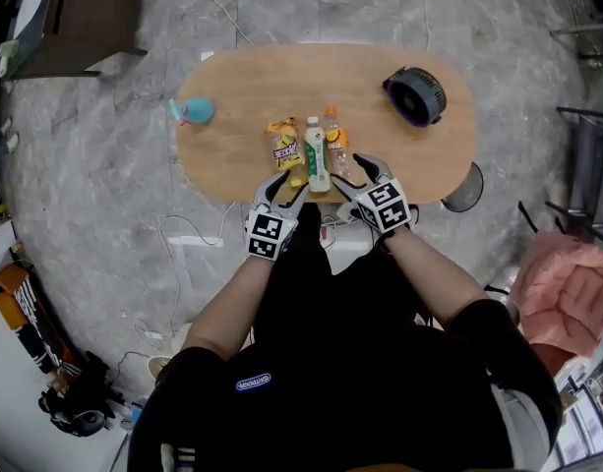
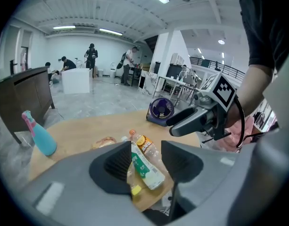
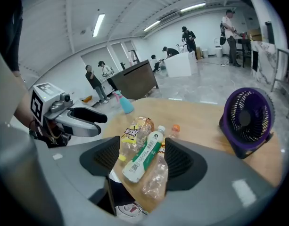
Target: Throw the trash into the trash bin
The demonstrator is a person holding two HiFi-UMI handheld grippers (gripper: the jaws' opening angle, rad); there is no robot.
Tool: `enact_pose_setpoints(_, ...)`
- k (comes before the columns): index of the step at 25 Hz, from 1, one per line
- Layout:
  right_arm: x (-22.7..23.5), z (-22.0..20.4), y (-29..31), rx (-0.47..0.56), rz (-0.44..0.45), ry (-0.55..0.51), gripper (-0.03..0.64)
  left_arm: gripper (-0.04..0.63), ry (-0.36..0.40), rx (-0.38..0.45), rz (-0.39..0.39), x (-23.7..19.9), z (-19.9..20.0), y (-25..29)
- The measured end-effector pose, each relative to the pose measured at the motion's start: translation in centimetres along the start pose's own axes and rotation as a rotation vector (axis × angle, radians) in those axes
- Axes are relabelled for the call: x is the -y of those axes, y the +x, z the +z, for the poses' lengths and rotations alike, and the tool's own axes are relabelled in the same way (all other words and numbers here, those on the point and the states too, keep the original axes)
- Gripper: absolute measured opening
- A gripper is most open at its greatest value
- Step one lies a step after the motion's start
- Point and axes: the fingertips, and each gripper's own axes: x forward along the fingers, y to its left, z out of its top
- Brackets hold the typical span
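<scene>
Three pieces of trash lie side by side near the front edge of the oval wooden table (image 1: 242, 87): a yellow-labelled clear bottle (image 1: 285, 148), a white bottle with a green label (image 1: 316, 155) and a crushed clear bottle with an orange cap (image 1: 337, 144). My left gripper (image 1: 289, 185) hovers open just in front of them, nothing between its pads. In the left gripper view (image 2: 147, 153) the green-labelled bottle (image 2: 145, 167) shows through the gap. My right gripper (image 1: 352, 173) is open too, and its own view (image 3: 142, 147) frames the green-labelled bottle (image 3: 143, 158) and the crushed bottle (image 3: 156, 179).
A purple fan (image 1: 415, 96) stands at the table's far right, and a blue spray bottle (image 1: 193, 111) at the far left. A dark round bin (image 1: 463, 187) sits on the floor by the table's right front edge. Cables trail on the floor at left. People stand far off.
</scene>
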Motion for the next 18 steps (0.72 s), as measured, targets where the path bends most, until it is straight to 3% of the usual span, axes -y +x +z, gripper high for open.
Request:
enact_pose_setpoints(4,1.5,-1.4,2.4,-0.047,-0.021,-0.009,0.328,0.201,-0.033,-0.01,-0.021,-0.8,-1.1,1.7)
enact_pose_setpoints(9,3.6,-3.8,4.9,-0.11,-0.07,0.036,0.318,0.201,0.126,-0.04,-0.054,-0.5,-2.5,2.6)
enact_pose_setpoints(14,4.8,-6.6,6.9,-0.186,-0.11,0.077,0.318,0.201,0.083,-0.032,-0.069,-0.6,-3.0,2.7)
enact_pose_setpoints(18,5.6,-9.2,8.6,-0.259,-0.137,0.11,0.334,0.201,0.111,-0.056,-0.08,-0.4,-4.1,2.6)
